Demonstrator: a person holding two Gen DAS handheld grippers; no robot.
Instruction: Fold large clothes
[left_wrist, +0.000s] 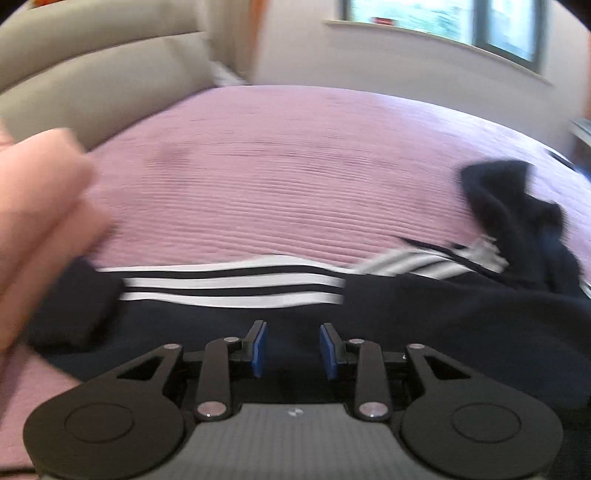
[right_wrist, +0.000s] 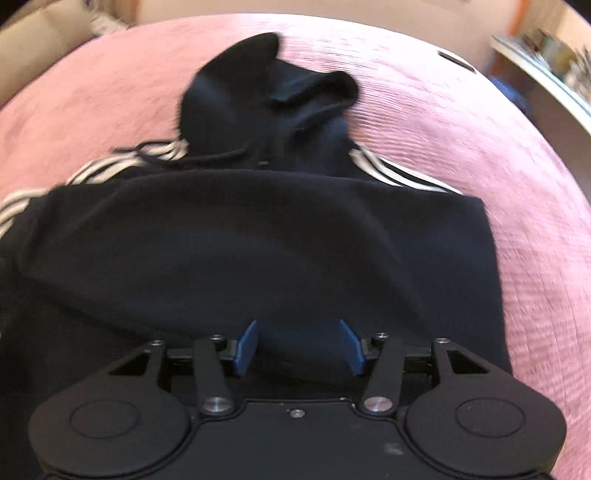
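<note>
Navy hoodie lying folded on pink bedspread, hood at far end; left gripper and right gripper hovering above dark fabric, jaws parted, gripping nothing.

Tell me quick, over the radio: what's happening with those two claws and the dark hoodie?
Left gripper open, empty. Right gripper open above the hoodie, no grip. Hoodie partly folded on pink bedspread, hood loose. Nothing blocking.

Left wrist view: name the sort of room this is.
Most likely a bedroom: a bed with a pink ribbed bedspread, a padded beige headboard behind it, and a window in the wall.
</note>
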